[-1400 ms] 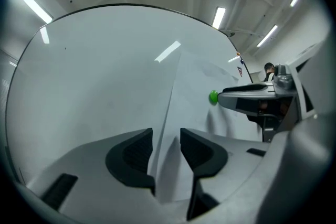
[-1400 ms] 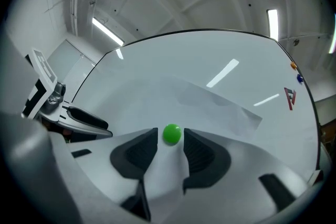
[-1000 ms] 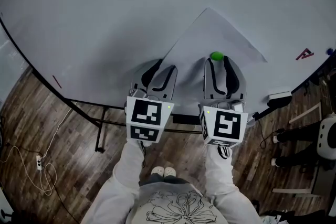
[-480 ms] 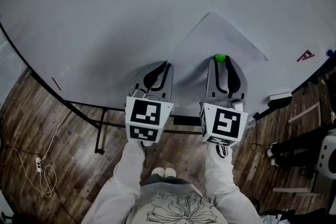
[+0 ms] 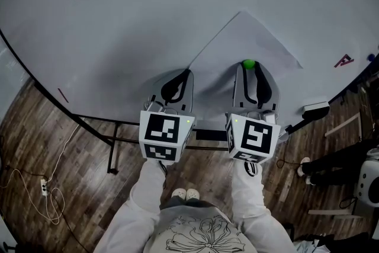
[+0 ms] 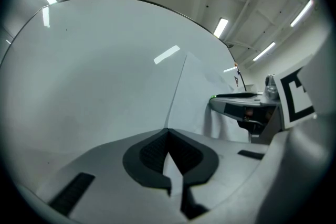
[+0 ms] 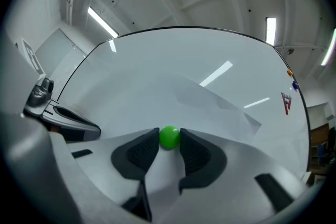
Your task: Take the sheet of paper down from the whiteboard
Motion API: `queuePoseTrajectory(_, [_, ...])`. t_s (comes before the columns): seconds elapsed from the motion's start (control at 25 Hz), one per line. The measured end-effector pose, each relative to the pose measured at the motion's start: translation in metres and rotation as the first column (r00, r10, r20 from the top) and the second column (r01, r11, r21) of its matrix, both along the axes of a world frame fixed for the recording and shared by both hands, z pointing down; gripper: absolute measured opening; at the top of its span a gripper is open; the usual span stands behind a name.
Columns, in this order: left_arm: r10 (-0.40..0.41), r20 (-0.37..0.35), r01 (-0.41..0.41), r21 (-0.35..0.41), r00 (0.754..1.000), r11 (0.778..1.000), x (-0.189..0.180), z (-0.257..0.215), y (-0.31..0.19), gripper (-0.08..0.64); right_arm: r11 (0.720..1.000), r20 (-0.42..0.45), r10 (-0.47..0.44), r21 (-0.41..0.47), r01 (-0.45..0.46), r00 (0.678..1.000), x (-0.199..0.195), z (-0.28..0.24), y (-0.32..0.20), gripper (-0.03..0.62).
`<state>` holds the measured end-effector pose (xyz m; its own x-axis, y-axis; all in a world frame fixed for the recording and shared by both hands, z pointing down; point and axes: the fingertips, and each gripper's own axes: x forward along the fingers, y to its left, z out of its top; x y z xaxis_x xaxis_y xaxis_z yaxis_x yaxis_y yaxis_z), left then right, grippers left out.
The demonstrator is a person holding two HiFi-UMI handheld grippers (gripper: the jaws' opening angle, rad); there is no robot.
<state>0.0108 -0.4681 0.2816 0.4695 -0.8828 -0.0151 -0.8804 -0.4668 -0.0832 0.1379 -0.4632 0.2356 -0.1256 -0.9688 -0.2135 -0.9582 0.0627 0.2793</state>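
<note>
- Whiteboard [image 5: 118,21] first, since it fills most of our view: big, smooth and glossy white with a thin dark rim, and strip lights reflected in it. Below it there's a floor [image 5: 41,139] of dark, grainy wood planks.
- Far left on those planks we've got a thin pale cable [image 5: 26,178] lying in loose loops.
- Our left gripper [image 5: 187,72] sits level against the board. Its dark ribbed pads are pinched tight together on the left corner of the sheet of paper [image 5: 254,38], and the sheet's edge runs straight into the tips.
- That sheet is up on the board, turned like a diamond with one corner pointing up. It looks matte and a shade greyer than the shiny board, with a few soft wrinkles toward its right side.
- On the lower part of the sheet there's a green magnet [image 5: 249,63], small, round and bright.
- Our right gripper [image 5: 249,67] has that magnet between its curved grey jaws. The jaws have just eased open a touch, but the ribbed pads touch it on both sides, so we'd call it gripped.
- Both grippers carry a boxy cube with black-and-white square markers at the back.
- Far right, near the board's edge, we can see a small red mark [image 5: 343,60].
</note>
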Motion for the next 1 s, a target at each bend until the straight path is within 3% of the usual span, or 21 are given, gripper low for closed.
queuePoseTrajectory(0.32, [0.013, -0.024, -0.013, -0.002, 1.0, 1.0, -0.005, -0.009, 0.005, 0.002, 1.0, 0.007, -0.013, -0.019, 0.013, 1.0, 0.0, 0.0, 0.001, 0.118])
queuePoseTrajectory(1.0, [-0.192, -0.028, 0.191, -0.047, 0.981, 0.981, -0.098, 0.003, 0.01, 0.003, 0.998, 0.063, 0.06, -0.03, -0.059, 0.996, 0.035, 0.003, 0.01, 0.118])
